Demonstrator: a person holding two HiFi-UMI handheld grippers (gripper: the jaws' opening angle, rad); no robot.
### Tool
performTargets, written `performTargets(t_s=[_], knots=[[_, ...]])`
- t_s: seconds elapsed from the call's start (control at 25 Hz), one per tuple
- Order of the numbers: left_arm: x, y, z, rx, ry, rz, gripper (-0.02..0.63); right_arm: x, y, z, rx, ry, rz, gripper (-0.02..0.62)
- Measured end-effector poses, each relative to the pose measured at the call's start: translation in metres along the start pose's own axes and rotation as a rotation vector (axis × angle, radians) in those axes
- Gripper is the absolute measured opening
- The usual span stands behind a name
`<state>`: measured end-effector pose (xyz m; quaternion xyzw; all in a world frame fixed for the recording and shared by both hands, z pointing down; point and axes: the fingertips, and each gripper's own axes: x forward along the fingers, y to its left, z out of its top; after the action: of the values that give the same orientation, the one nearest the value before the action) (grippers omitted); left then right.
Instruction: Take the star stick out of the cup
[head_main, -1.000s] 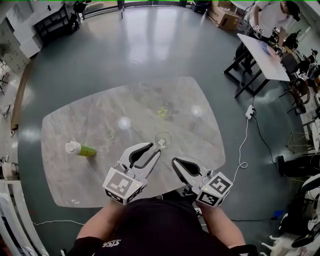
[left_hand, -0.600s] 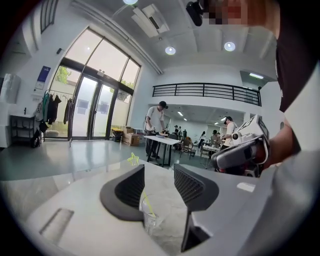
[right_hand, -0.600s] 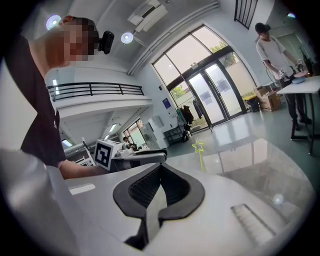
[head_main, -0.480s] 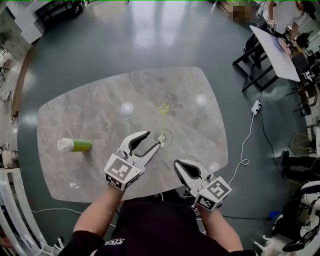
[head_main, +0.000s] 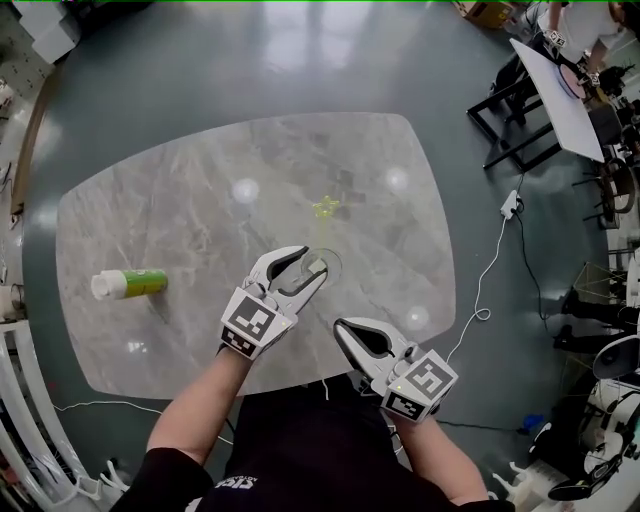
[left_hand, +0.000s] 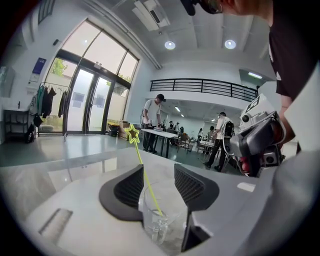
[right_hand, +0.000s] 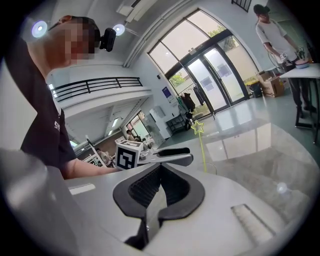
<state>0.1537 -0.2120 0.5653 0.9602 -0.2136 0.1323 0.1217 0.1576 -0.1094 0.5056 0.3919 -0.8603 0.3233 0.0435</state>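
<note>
A clear glass cup (head_main: 322, 265) stands on the marble table (head_main: 190, 190) with a thin yellow-green star stick (head_main: 324, 207) leaning in it, star end up and away from me. My left gripper (head_main: 312, 264) is open, one jaw on each side of the cup. In the left gripper view the cup (left_hand: 159, 220) sits low between the two black pads and the star stick (left_hand: 133, 134) rises past the left pad. My right gripper (head_main: 346, 336) is shut and empty, near the table's front edge. The right gripper view shows the star stick (right_hand: 198, 127) beyond the left gripper (right_hand: 170, 155).
A green bottle with a white cap (head_main: 130, 283) lies on its side at the table's left. A white cable and power strip (head_main: 511, 203) trail on the floor to the right. A white work table (head_main: 565, 85) with a person beside it stands at the far right.
My left gripper has moved forward to the cup and its jaws have spread to either side of it. The right gripper stays shut near the front edge.
</note>
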Motion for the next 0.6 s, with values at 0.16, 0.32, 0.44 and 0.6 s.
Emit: performTargets(t_s=[0.16,0.32,0.44,0.6], knots=[[0.016,0.012,-0.01,-0.015,0.002,0.019,0.175,0.002,-0.007,-0.01,0.011,0.028,0.003,0.012],[0.029,0.013,-0.023,-0.017,0.018,0.013,0.175,-0.001,-0.013,-0.013,0.026,0.029,-0.007,0.012],[0.037,0.018,-0.03,-0.023,0.038,0.025,0.175,-0.005,-0.017,-0.011,0.026,0.027,-0.015,0.012],[0.045,0.02,-0.039,-0.019,0.063,0.025,0.155,-0.013,-0.02,-0.013,0.036,0.024,-0.033,0.012]])
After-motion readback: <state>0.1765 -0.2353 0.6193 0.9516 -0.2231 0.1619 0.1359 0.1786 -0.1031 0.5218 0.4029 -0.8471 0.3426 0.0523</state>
